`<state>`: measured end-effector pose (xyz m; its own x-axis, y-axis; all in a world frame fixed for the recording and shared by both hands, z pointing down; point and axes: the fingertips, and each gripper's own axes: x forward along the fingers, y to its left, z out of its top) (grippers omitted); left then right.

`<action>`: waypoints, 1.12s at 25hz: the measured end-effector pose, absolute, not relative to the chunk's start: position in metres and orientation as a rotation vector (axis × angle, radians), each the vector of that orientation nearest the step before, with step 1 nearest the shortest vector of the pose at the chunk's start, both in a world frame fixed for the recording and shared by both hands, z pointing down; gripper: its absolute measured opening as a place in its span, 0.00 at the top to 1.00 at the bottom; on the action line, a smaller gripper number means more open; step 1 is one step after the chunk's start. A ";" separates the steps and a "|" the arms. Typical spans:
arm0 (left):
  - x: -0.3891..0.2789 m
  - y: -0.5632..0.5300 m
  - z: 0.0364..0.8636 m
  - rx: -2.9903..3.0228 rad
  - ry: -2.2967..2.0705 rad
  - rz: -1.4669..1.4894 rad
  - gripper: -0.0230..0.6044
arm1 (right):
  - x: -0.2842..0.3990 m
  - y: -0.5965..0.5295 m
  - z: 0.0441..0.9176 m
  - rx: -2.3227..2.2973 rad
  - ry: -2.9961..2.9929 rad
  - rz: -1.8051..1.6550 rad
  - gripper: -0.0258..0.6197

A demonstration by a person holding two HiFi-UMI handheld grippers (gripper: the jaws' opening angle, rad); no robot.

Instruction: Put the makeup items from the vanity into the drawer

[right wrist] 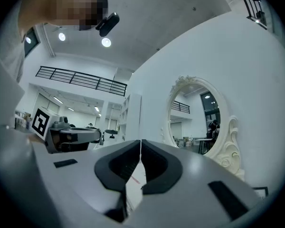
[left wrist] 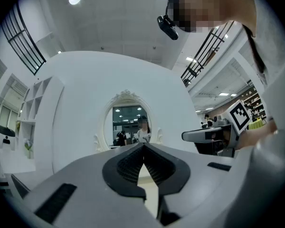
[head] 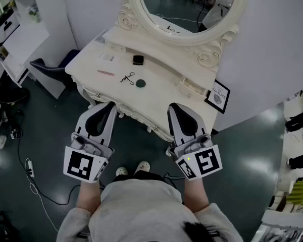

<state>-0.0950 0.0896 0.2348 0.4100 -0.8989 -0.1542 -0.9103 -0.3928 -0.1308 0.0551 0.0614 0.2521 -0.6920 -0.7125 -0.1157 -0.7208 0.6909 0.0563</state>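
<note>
Task only starting, nothing stored yet. Black compact (head: 138,60), green disc (head: 141,83), eyelash curler (head: 127,78), pink pencil (head: 105,73) all lying on desk (head: 164,92). Left gripper (head: 109,106) and right gripper (head: 173,108) hovering before desk edge, fingers clenched, grasping nothing.

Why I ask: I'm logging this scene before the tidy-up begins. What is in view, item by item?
vanity: one, cream-white, centre, against the wall
mirror: one, oval, carved cream frame, at the vanity's back
square case: one, black, on the top near the mirror
round item: one, dark green, on the top toward the front
thin looped implement: one, black, just left of the round item
stick: one, pink, left part of the top
framed sign: one, black frame, right of the vanity
cable: one, white, floor at left
shoes: two, white, below the vanity's front
left tool: one, grey-white, shut, empty
right tool: one, grey-white, shut, empty
</note>
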 end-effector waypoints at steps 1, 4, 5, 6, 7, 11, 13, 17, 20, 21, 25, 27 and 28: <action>-0.094 0.089 0.236 -2.470 1.607 0.084 0.94 | 0.056 0.060 0.252 -1.193 2.810 0.149 0.92; -0.093 0.086 0.237 -2.469 1.610 0.082 0.94 | 0.057 0.057 0.253 -1.190 2.811 0.150 0.92; -0.093 0.085 0.238 -2.468 1.611 0.084 0.94 | 0.056 0.056 0.254 -1.188 2.813 0.151 0.92; -0.093 0.084 0.238 -2.466 1.611 0.086 0.94 | 0.056 0.055 0.254 -1.185 2.815 0.152 0.92; -0.094 0.083 0.237 -2.464 1.612 0.085 0.94 | 0.055 0.053 0.254 -1.181 2.817 0.153 0.92; -0.096 0.079 0.237 -2.455 1.627 0.079 0.94 | 0.051 0.048 0.254 -1.163 2.826 0.152 0.92; -0.096 0.077 0.237 -2.451 1.634 0.077 0.94 | 0.051 0.044 0.255 -1.154 2.827 0.142 0.92; -0.097 0.070 0.238 -2.437 1.655 0.068 0.94 | 0.052 0.032 0.255 -1.152 2.801 0.106 0.92; -0.095 0.066 0.238 -2.423 1.671 0.064 0.94 | 0.054 0.024 0.256 -1.126 2.802 0.090 0.92; -0.095 0.064 0.238 -2.415 1.678 0.062 0.94 | 0.054 0.022 0.257 -1.111 2.805 0.089 0.92; -0.092 0.063 0.242 -2.388 1.712 0.055 0.94 | 0.053 0.016 0.261 -1.058 2.823 0.074 0.92; -0.092 0.063 0.250 -2.404 1.728 0.000 0.94 | 0.051 0.013 0.262 -1.037 2.832 0.064 0.92; -0.092 0.063 0.256 -2.419 1.736 -0.048 0.94 | 0.050 0.011 0.262 -1.028 2.835 0.061 0.92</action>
<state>-0.0923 0.0630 0.2563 0.3240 -0.9435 -0.0690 -0.9382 -0.3112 -0.1514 0.0501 0.0113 0.2619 -0.7607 -0.6358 -0.1309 -0.6408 0.7677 -0.0047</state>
